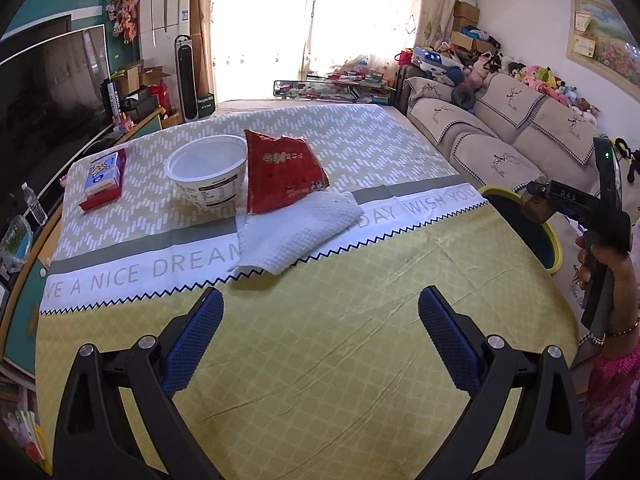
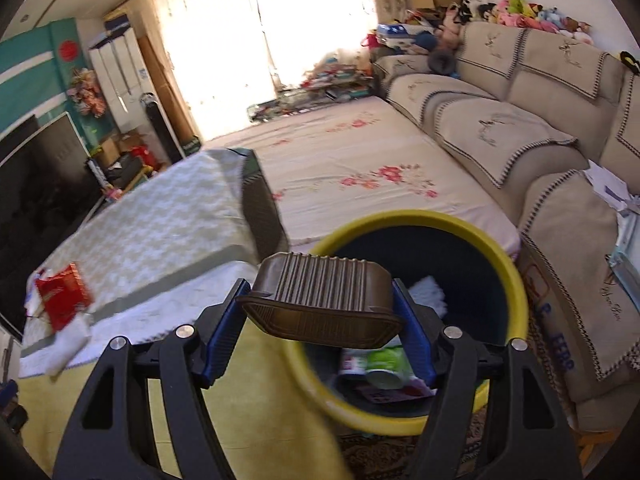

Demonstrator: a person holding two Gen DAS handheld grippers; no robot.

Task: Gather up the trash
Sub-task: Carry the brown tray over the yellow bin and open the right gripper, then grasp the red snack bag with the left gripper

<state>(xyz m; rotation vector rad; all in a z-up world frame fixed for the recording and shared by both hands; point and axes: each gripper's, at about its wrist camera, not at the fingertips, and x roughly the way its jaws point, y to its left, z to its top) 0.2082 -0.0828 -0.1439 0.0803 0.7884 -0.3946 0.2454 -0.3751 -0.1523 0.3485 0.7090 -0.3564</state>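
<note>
My left gripper (image 1: 320, 292) is open with nothing between its blue pads, low over the yellow tablecloth (image 1: 320, 360). Beyond it lie a white paper towel (image 1: 296, 232), a red snack bag (image 1: 280, 172) and a white paper bowl (image 1: 208, 168). My right gripper (image 2: 320, 284) is shut on a brown ribbed plastic tray (image 2: 324, 304), held tilted above the near rim of a yellow-rimmed dark bin (image 2: 512, 276). Inside the bin lie a green and white packet (image 2: 388, 360) and white paper (image 2: 428, 292). In the left wrist view the bin (image 1: 500, 193) stands past the table's right edge.
A red and blue tissue box (image 1: 104, 178) lies at the table's left. A water bottle (image 1: 34, 204) and a TV (image 1: 48, 92) stand further left. A beige sofa (image 2: 520, 128) runs along the right, with a flowered mattress (image 2: 360, 176) beside it. A hand (image 1: 616, 280) holds the right gripper's handle.
</note>
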